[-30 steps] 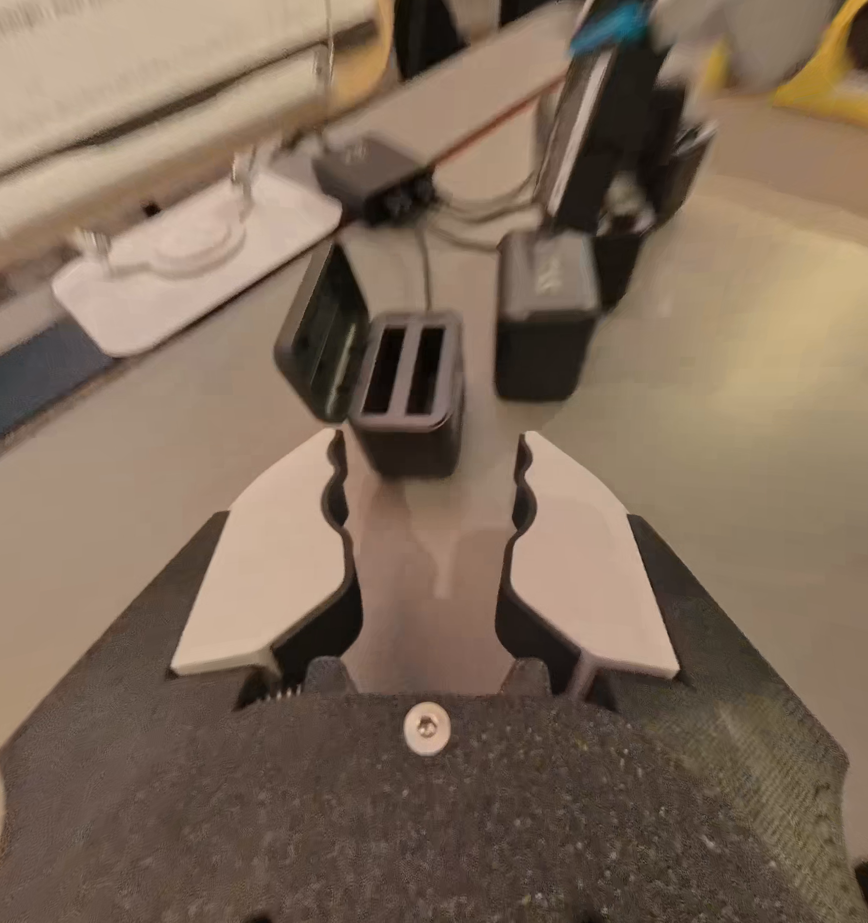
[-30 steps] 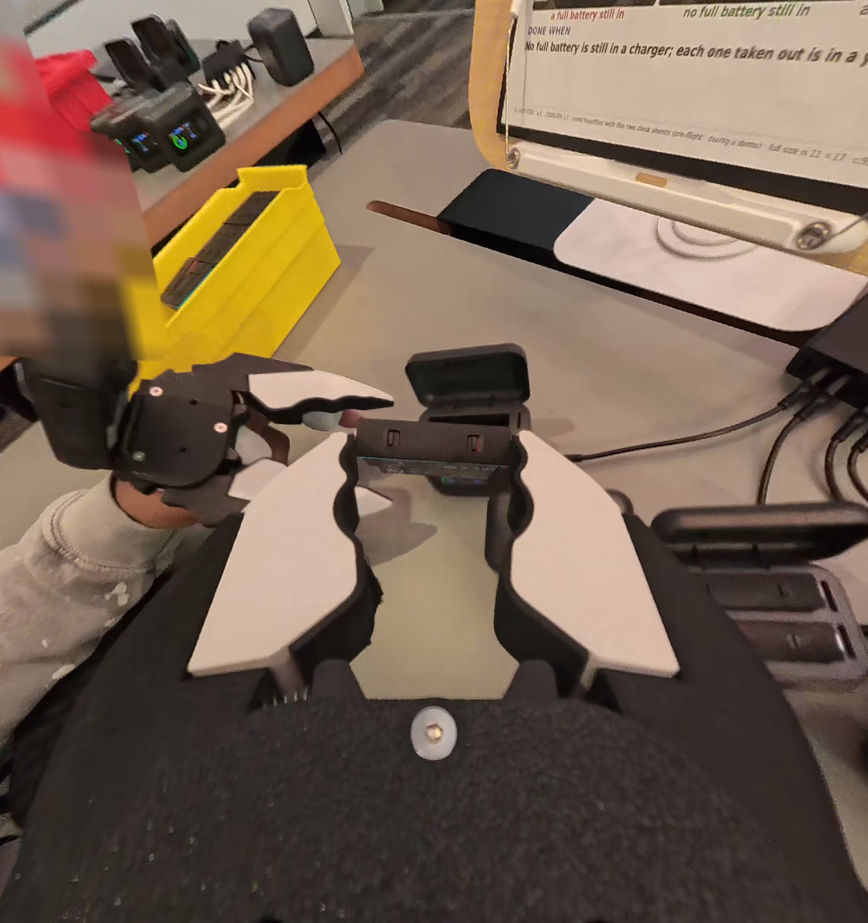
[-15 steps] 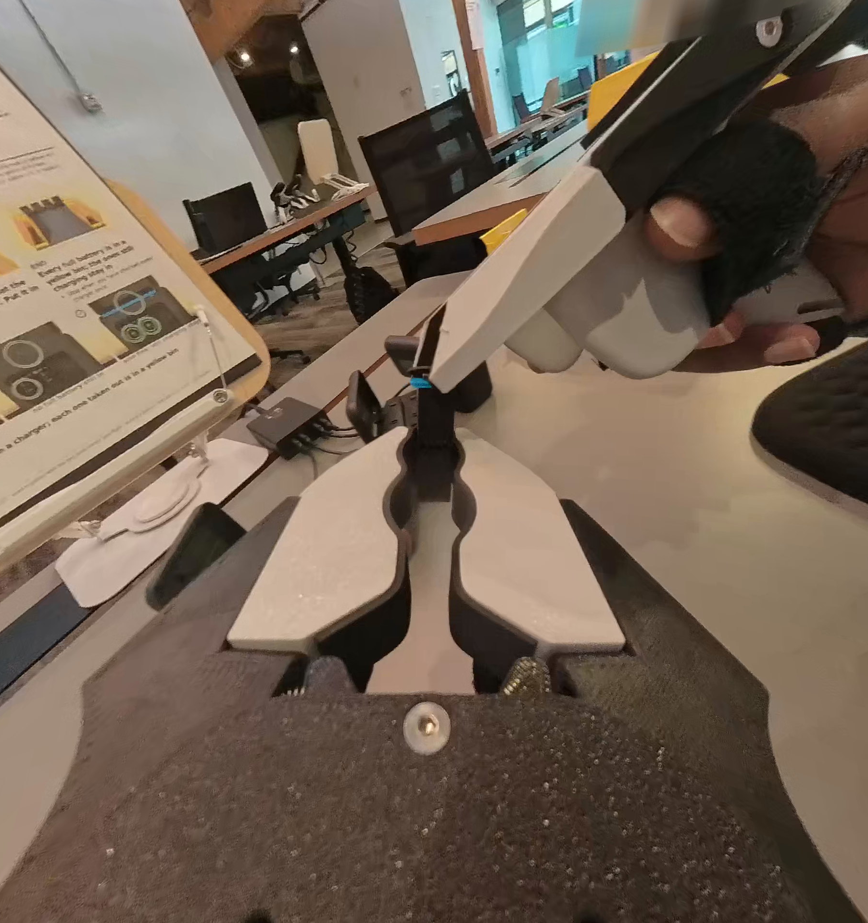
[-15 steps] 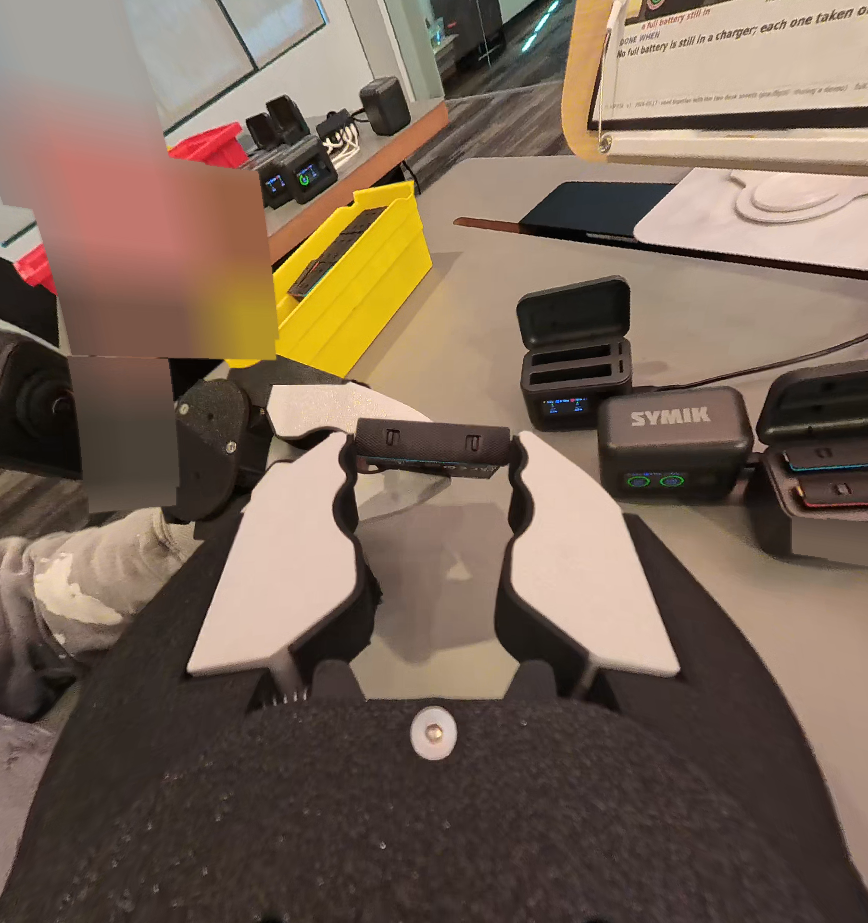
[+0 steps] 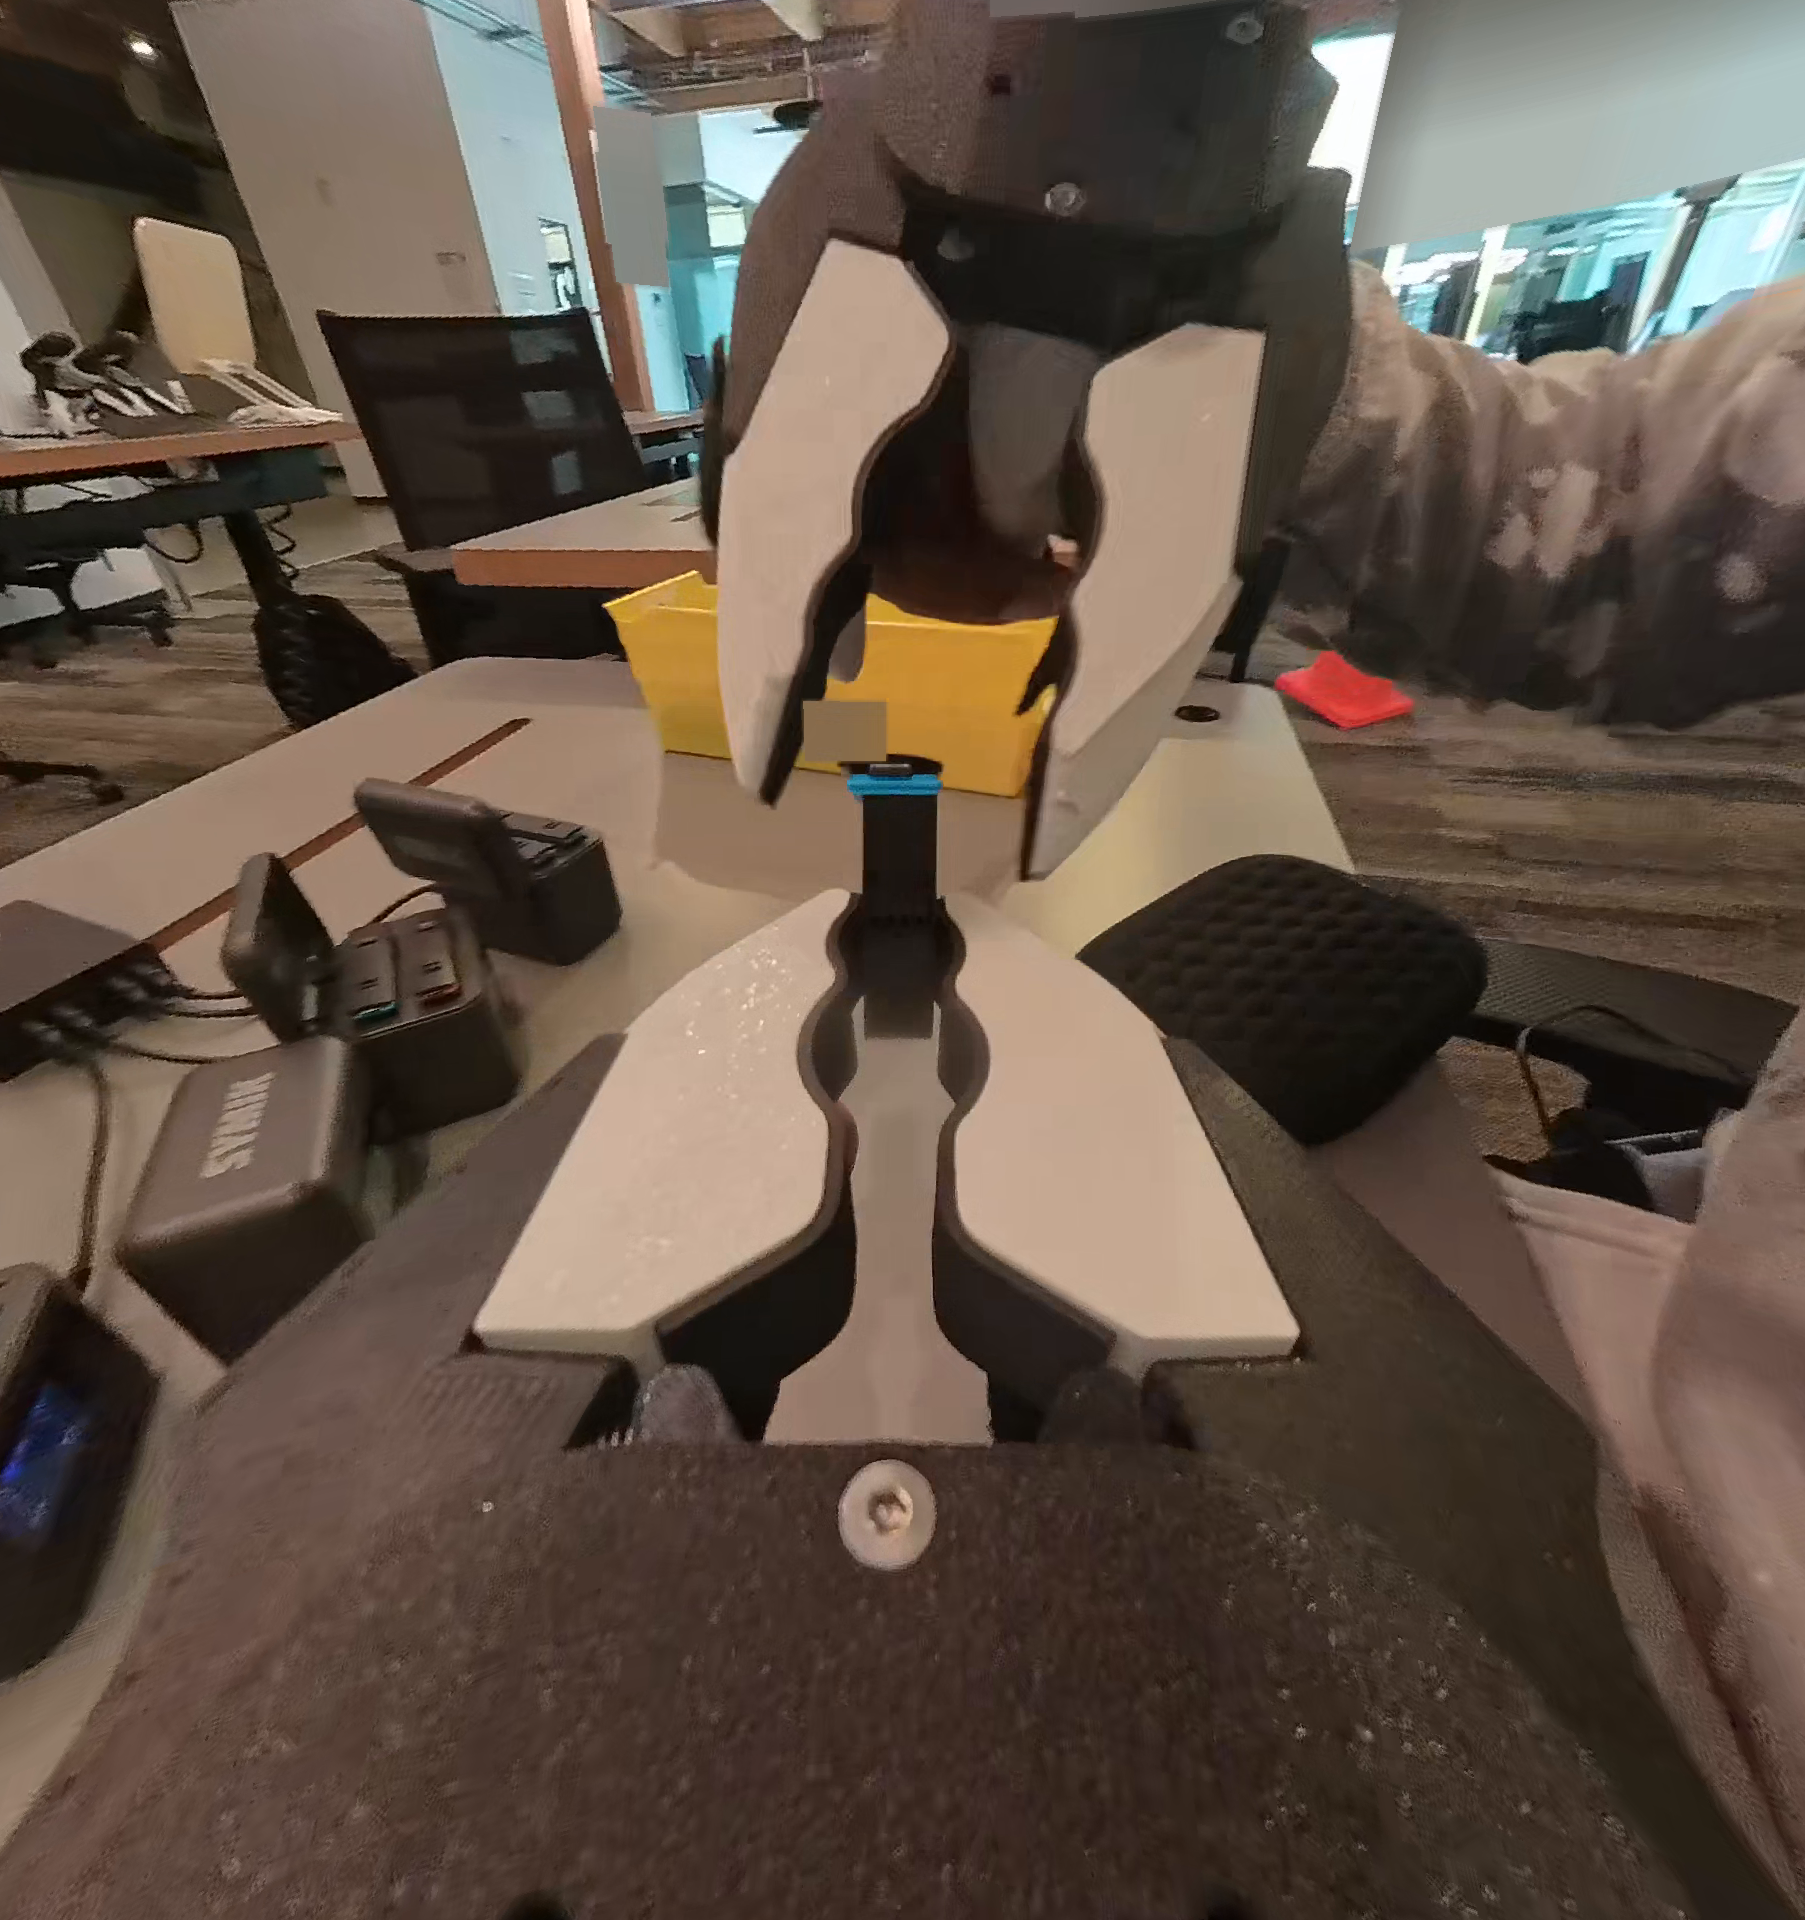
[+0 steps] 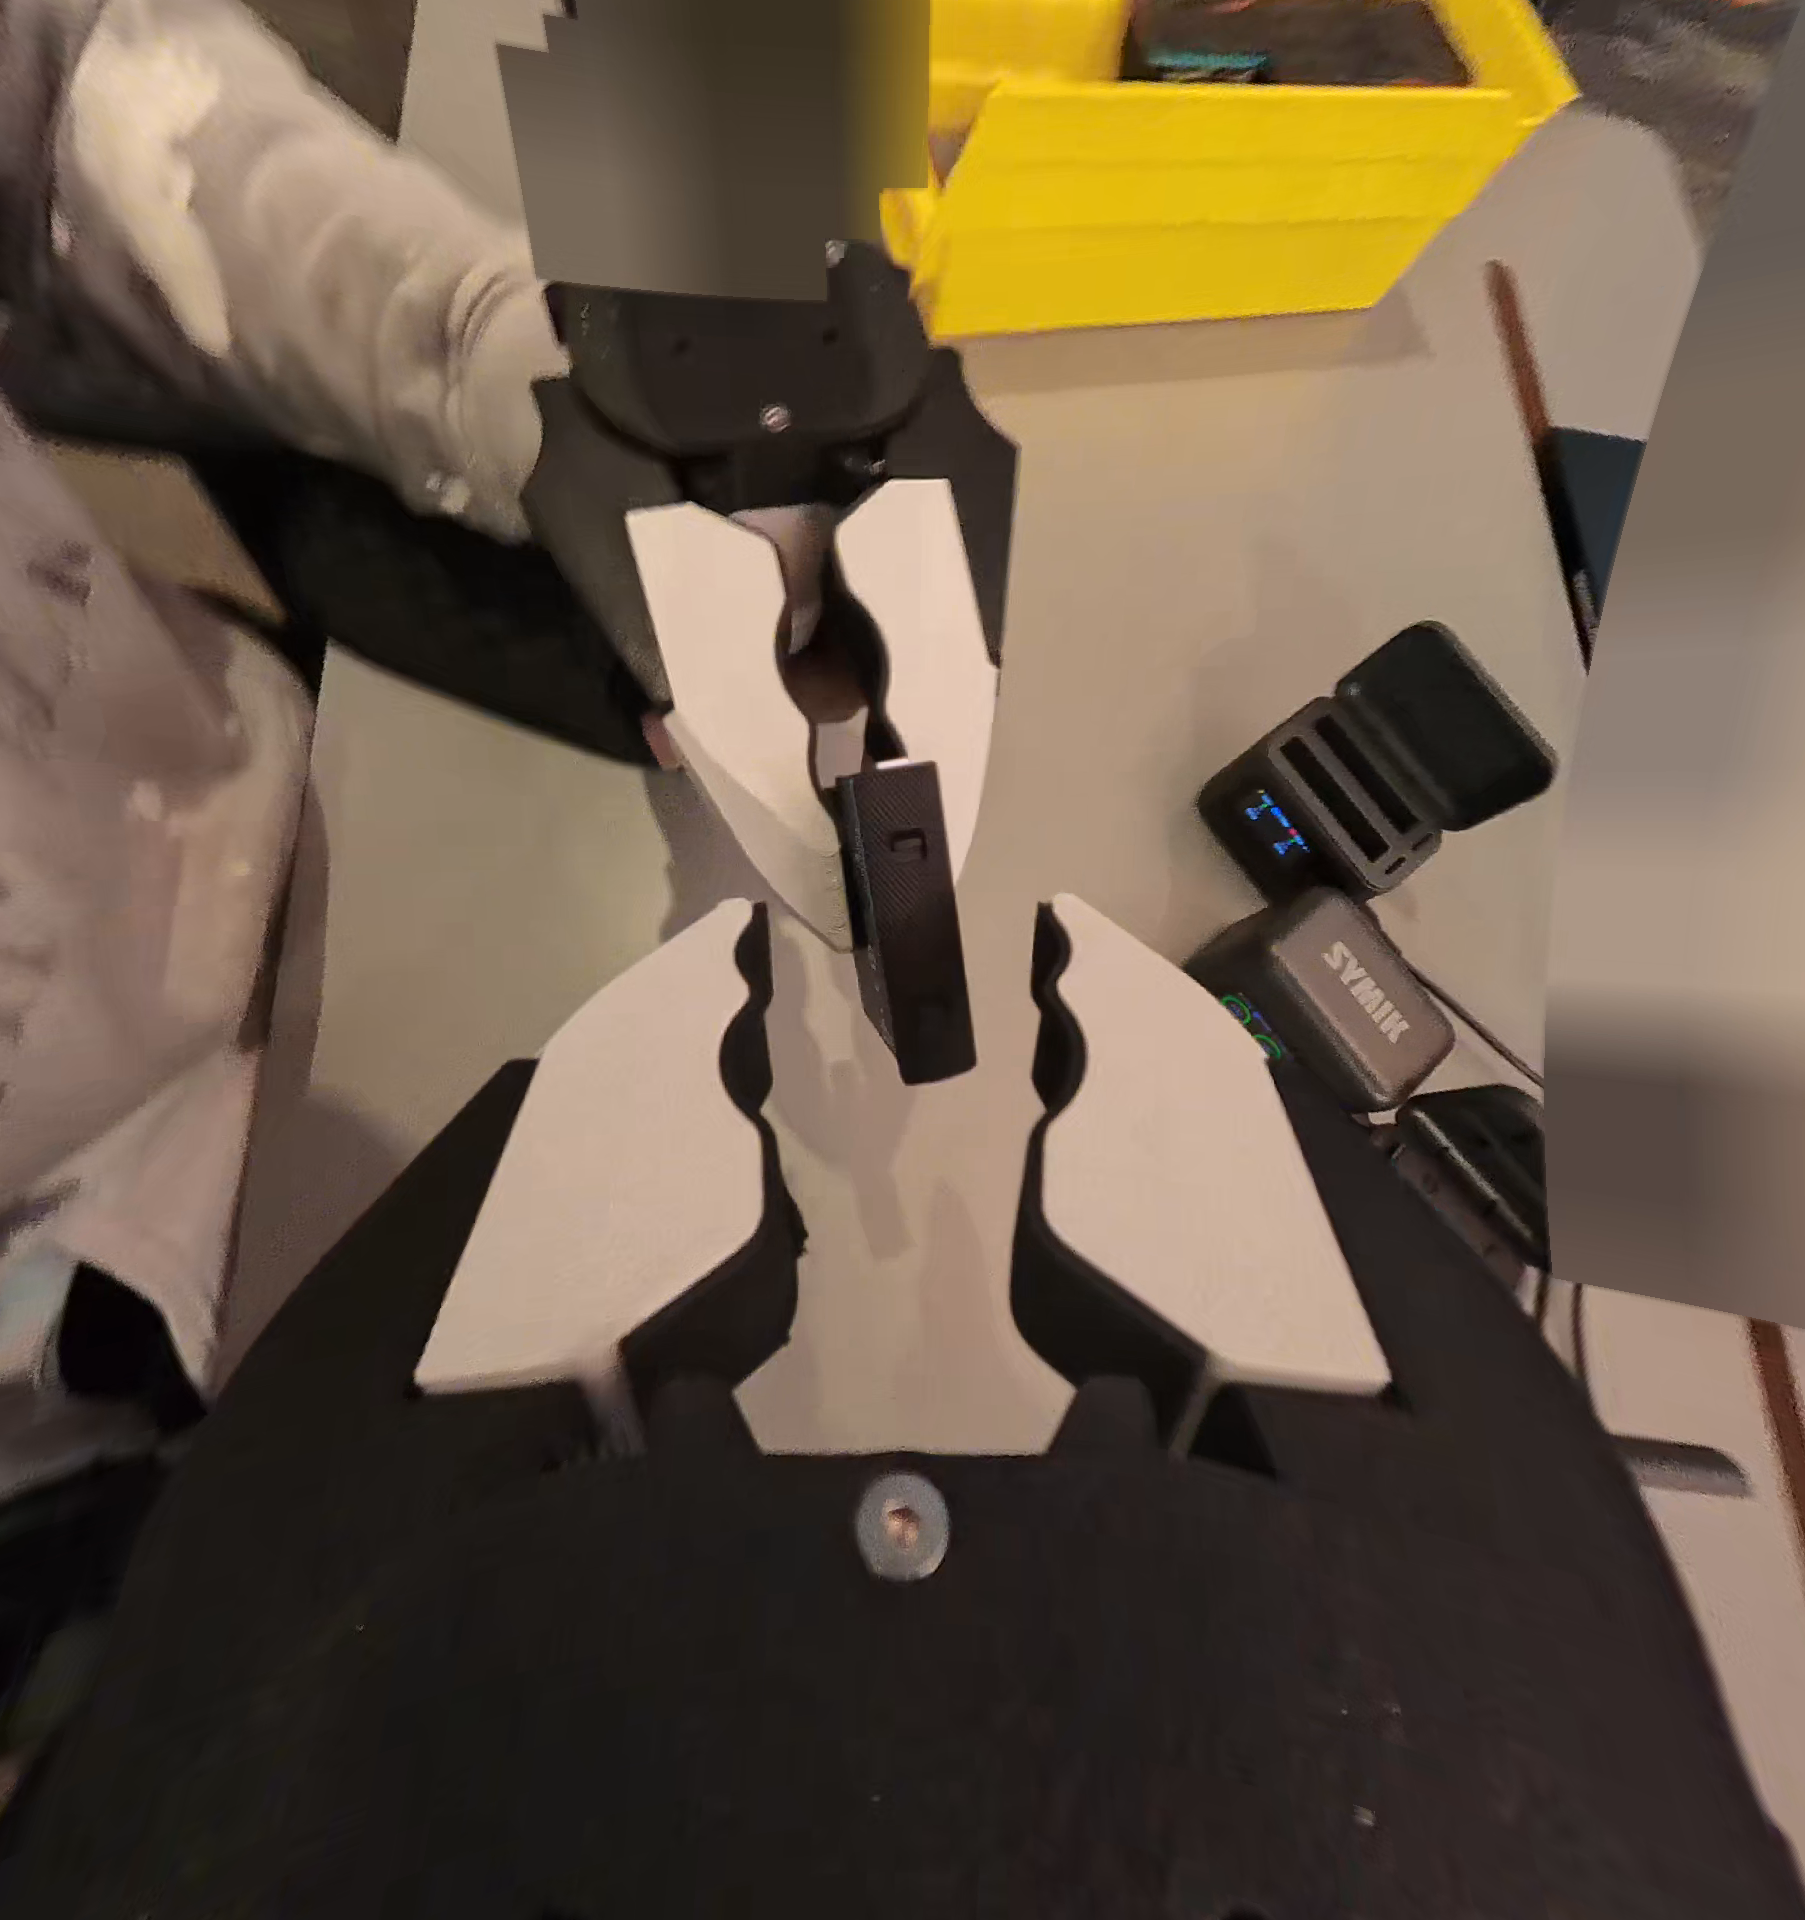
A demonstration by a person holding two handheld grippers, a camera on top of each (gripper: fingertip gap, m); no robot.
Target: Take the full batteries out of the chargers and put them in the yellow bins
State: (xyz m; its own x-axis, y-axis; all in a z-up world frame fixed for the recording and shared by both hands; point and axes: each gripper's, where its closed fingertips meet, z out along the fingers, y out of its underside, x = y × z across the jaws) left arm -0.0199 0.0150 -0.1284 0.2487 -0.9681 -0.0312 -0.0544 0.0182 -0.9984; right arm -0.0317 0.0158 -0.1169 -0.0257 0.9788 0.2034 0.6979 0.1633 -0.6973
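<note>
L gripper (image 5: 893, 920) is clenched on the battery (image 5: 896, 831), held over the table (image 5: 1230, 790). R gripper (image 6: 898, 914) is released, fingers either side, not touching. R view only: I see the yellow bin (image 6: 1220, 197) w/ dark contents, blurred. Open charger (image 6: 1324, 821) slots look vacant.

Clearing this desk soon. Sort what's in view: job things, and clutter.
Job: slim black battery in left hand-held gripper; open right hand-held gripper; yellow plastic bin; black open-lid charger.
Clutter: black mesh office chair; crumpled red cloth.
</note>
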